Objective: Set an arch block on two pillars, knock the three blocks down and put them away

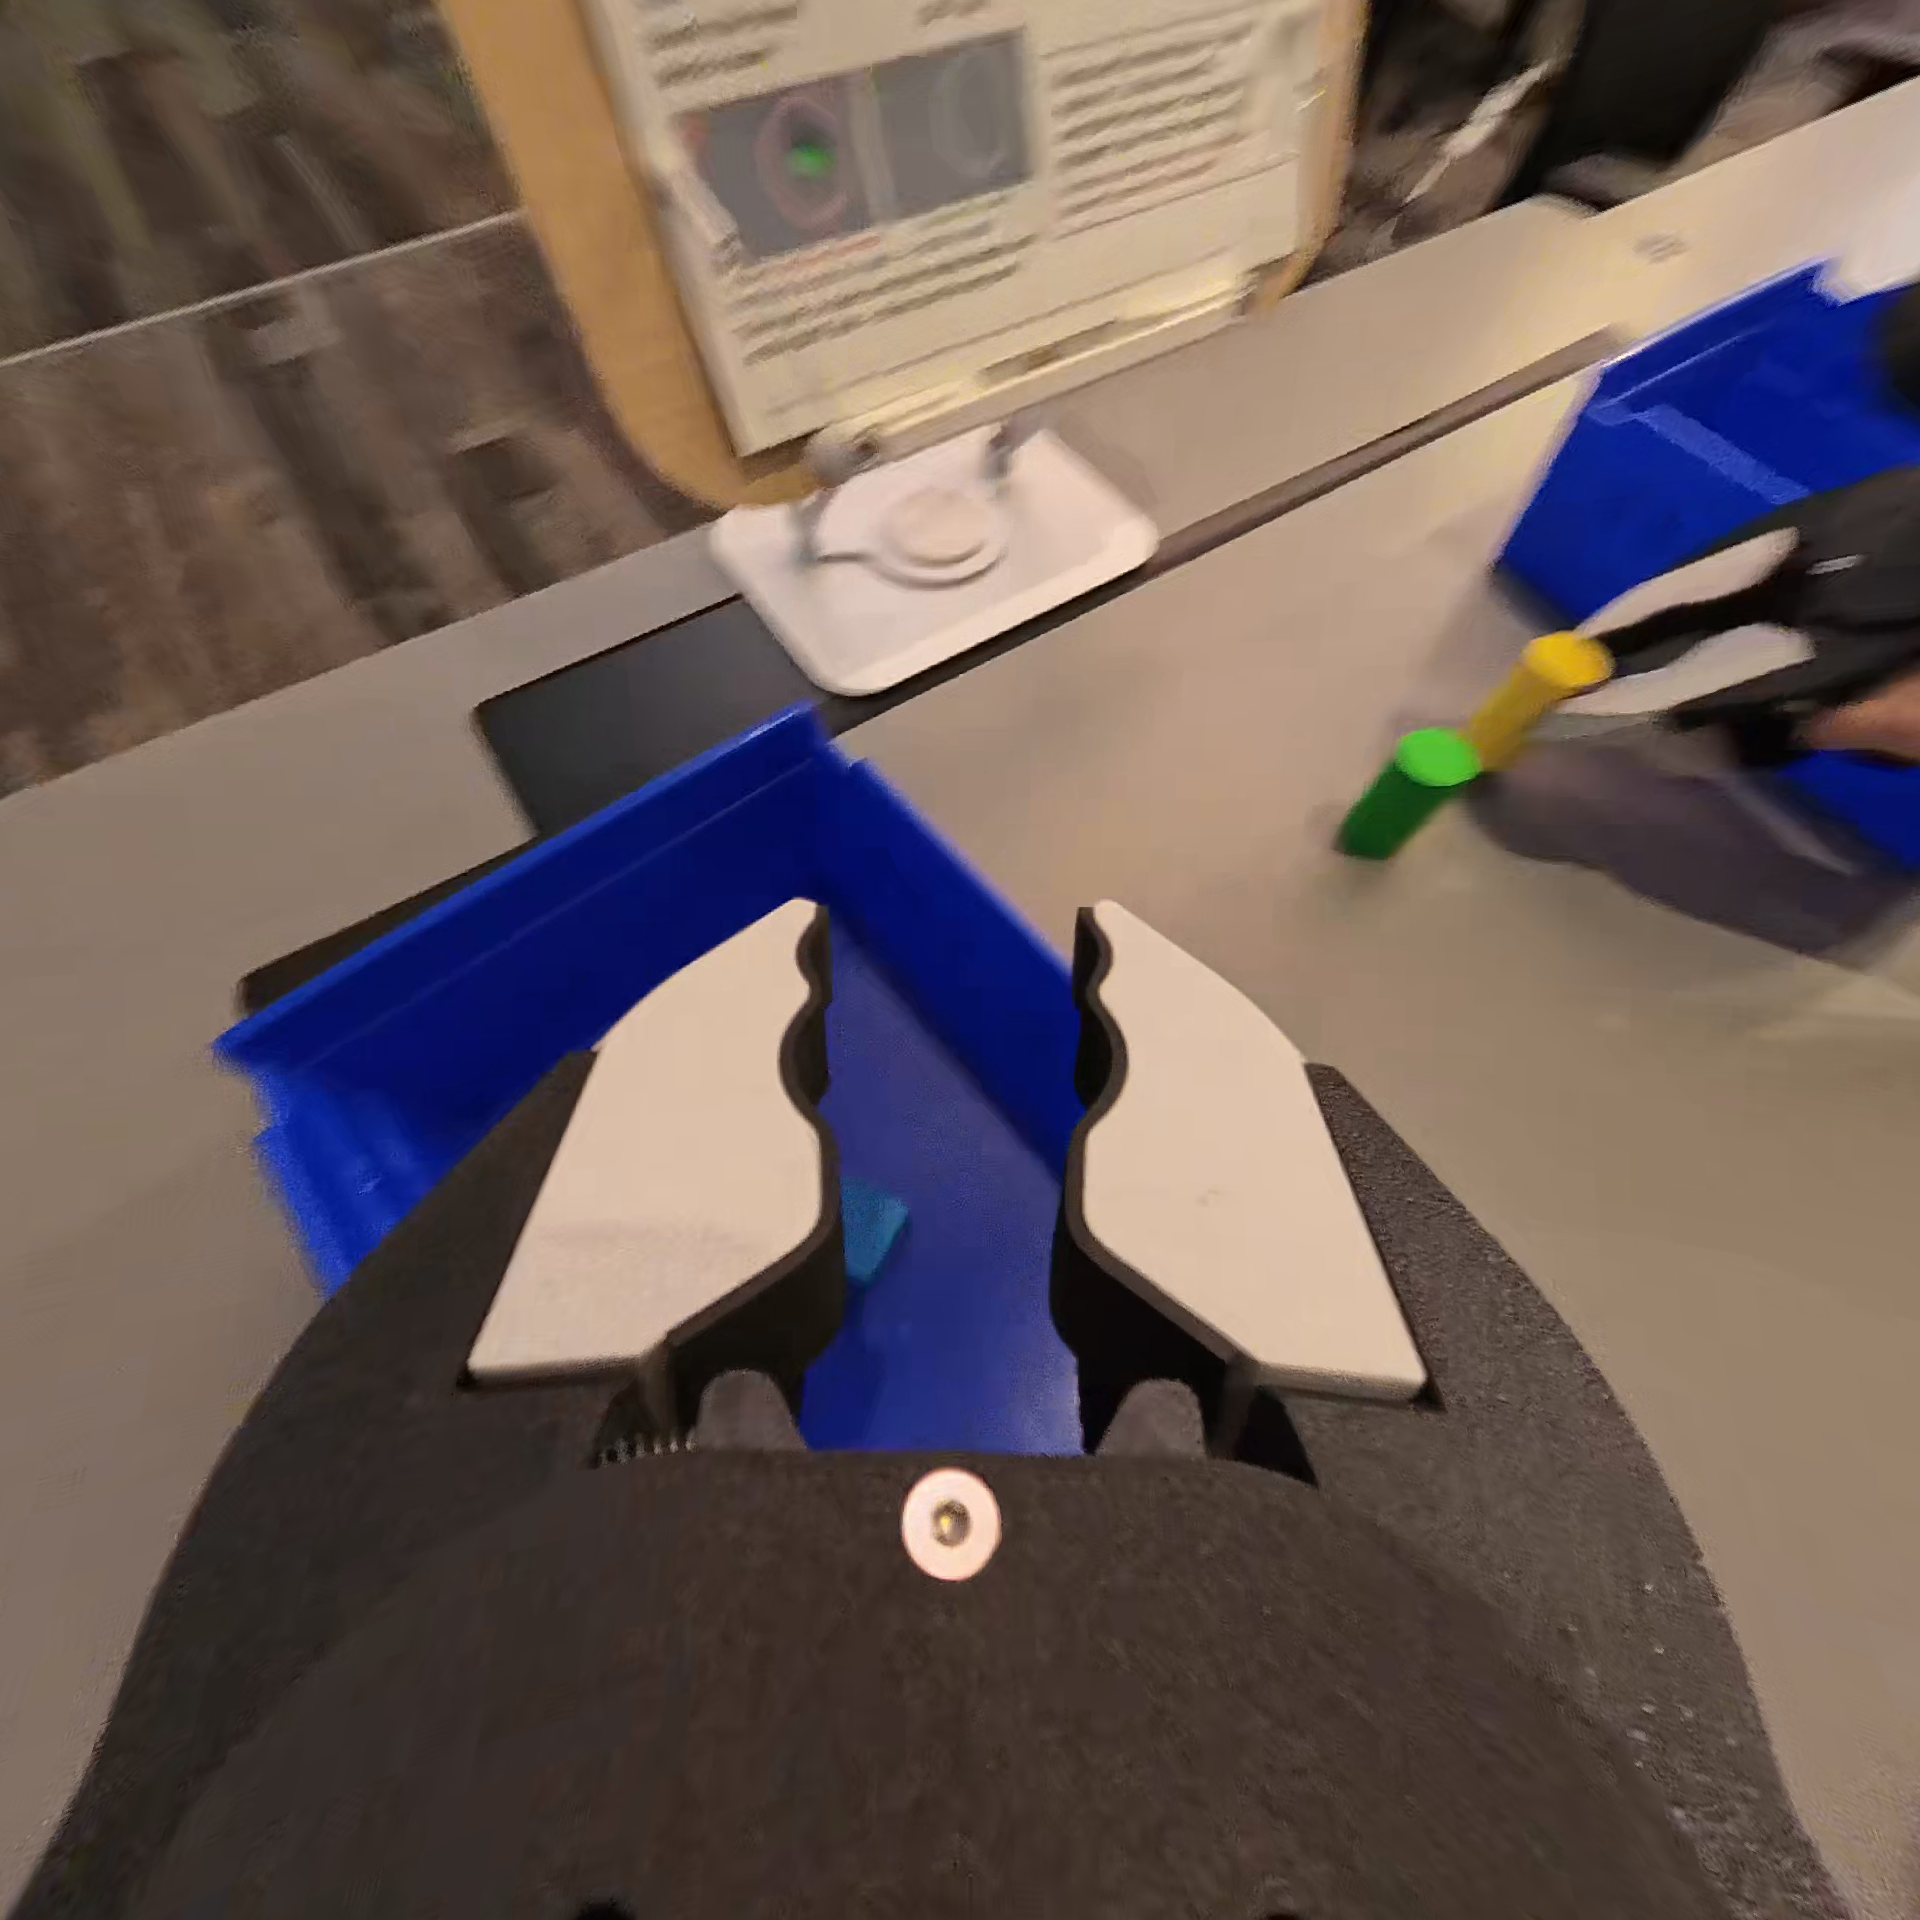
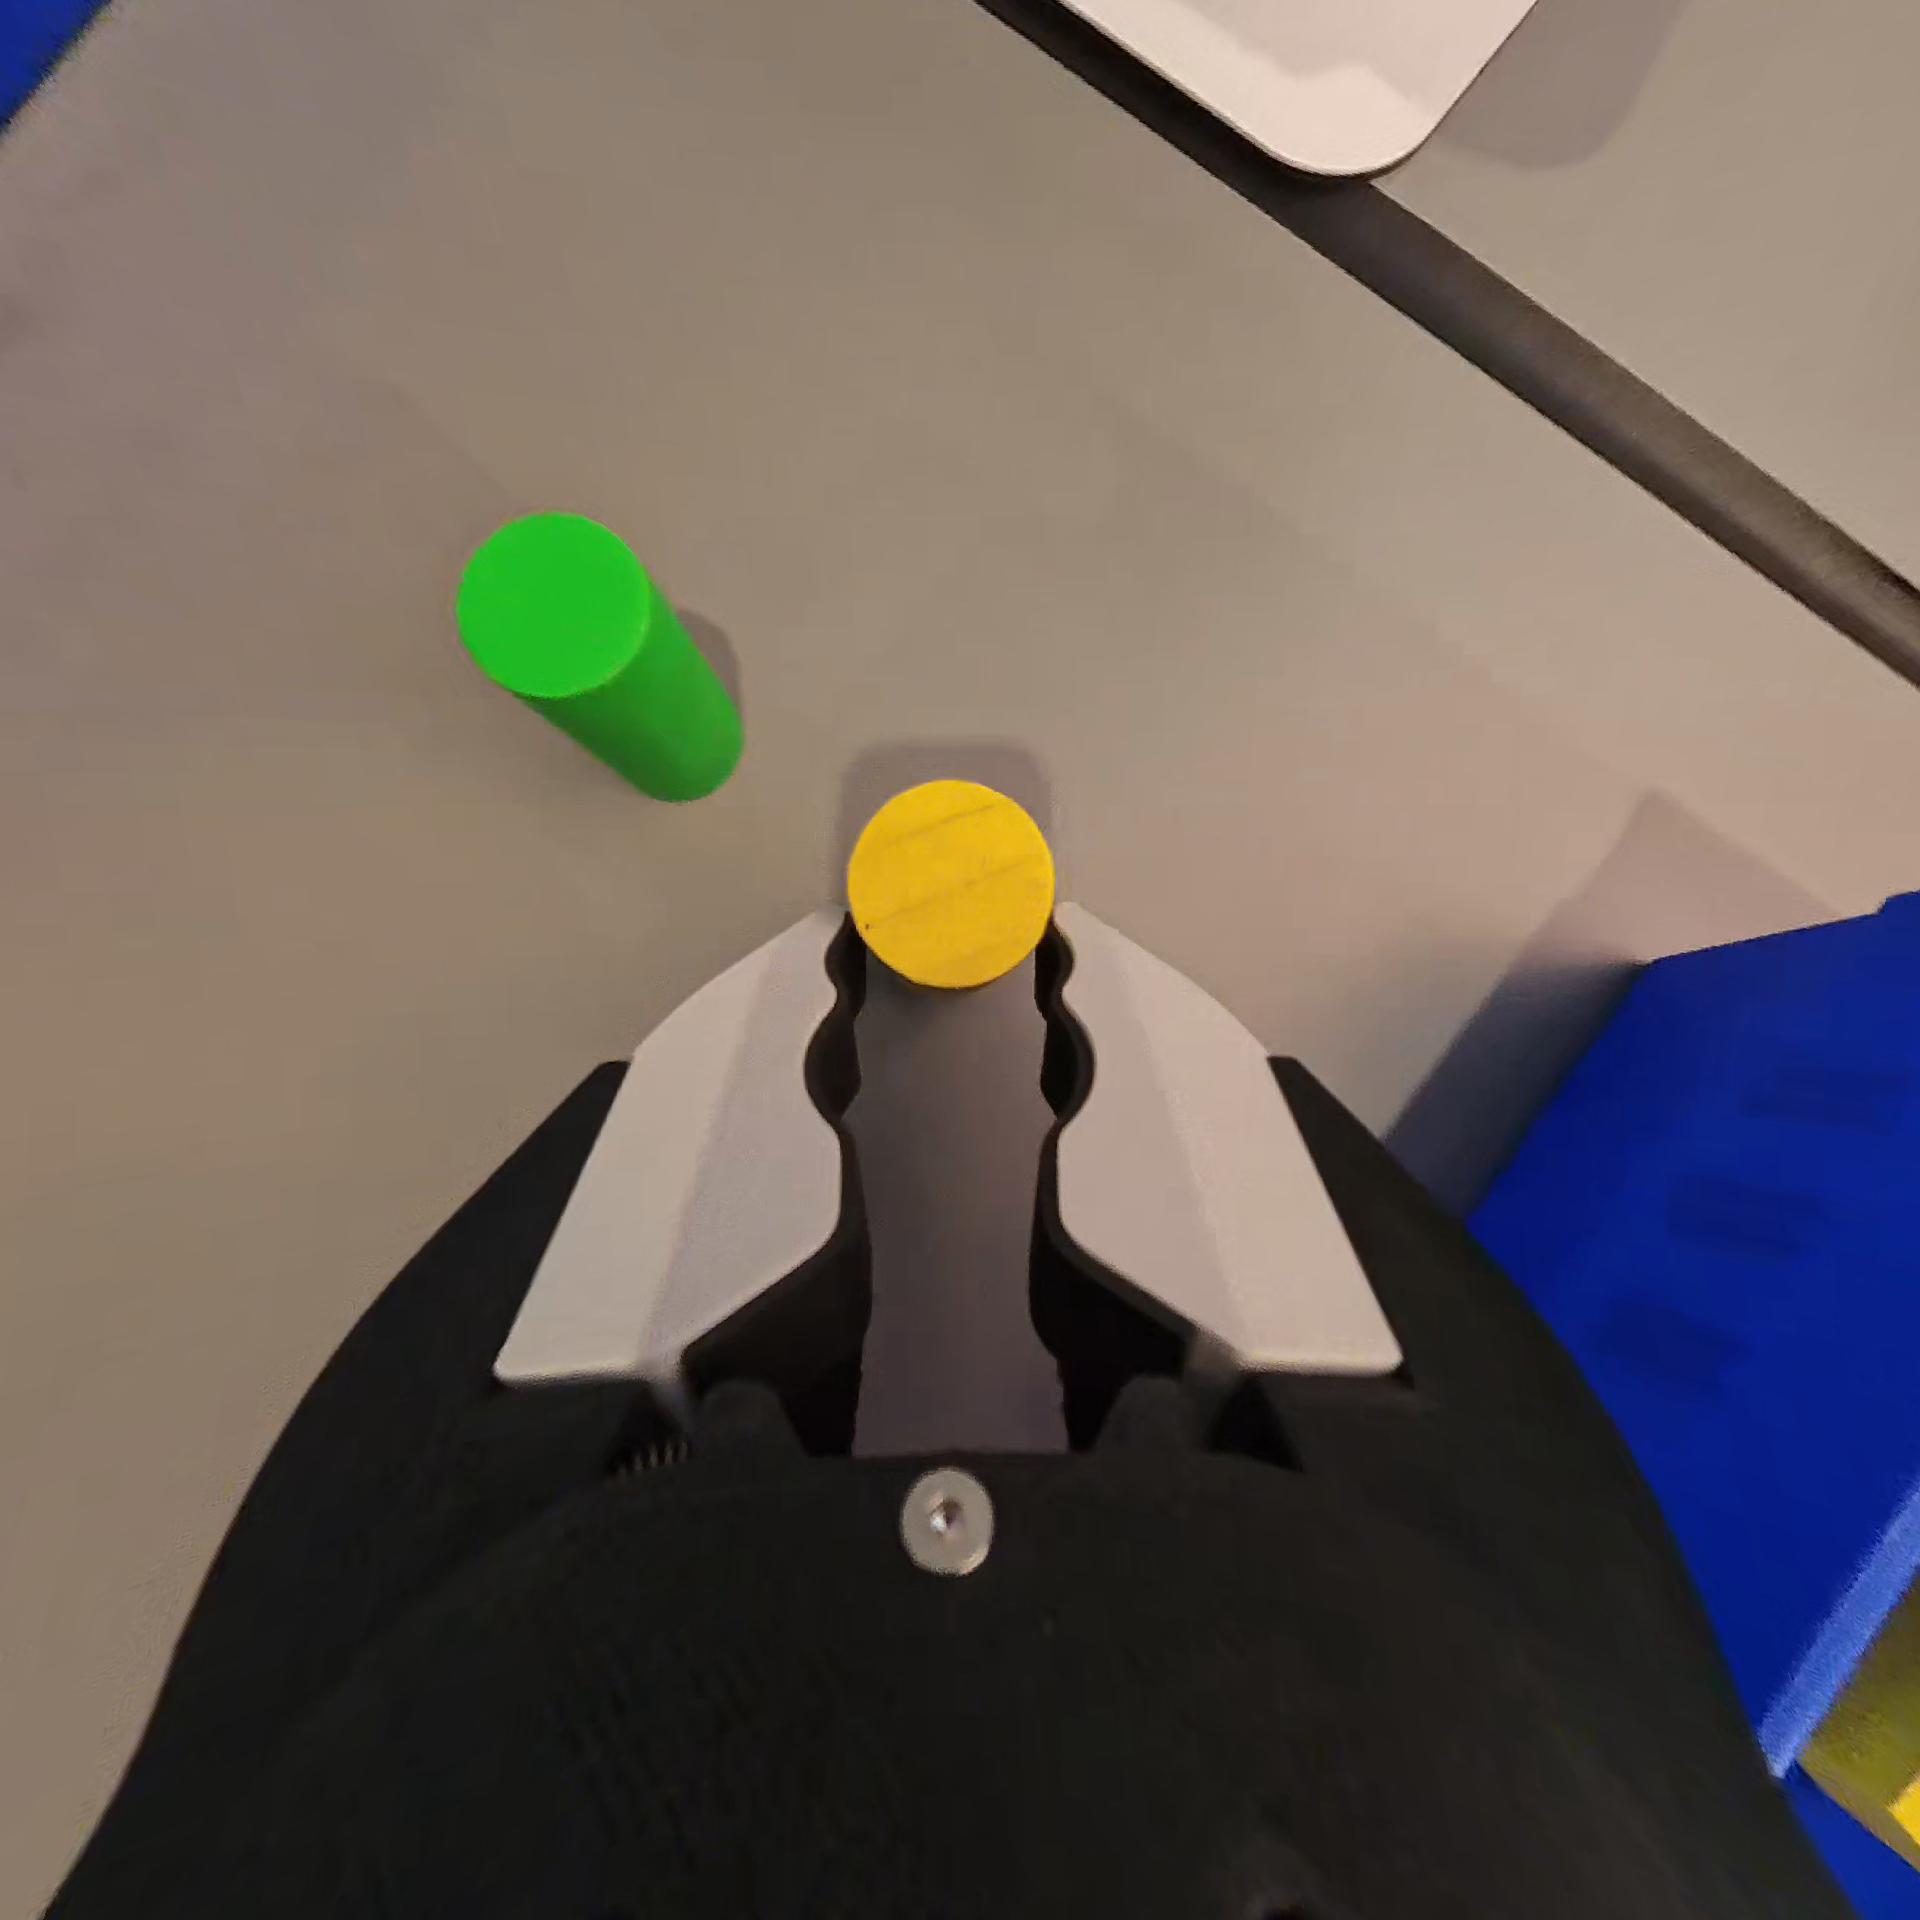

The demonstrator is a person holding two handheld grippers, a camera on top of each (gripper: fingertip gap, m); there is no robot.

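Currently the right gripper pinches the upright yellow wooden cylinder at its fingertips on the grey tabletop, near the upright green wooden cylinder. Spread and empty, the left gripper hovers over a blue plastic bin containing a small blue block.

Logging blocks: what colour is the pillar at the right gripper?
Yellow pillar; right wrist view shows it best.

Matt painted wood yellow pillar and green pillar; smooth matt table; glossy blue plastic bin.
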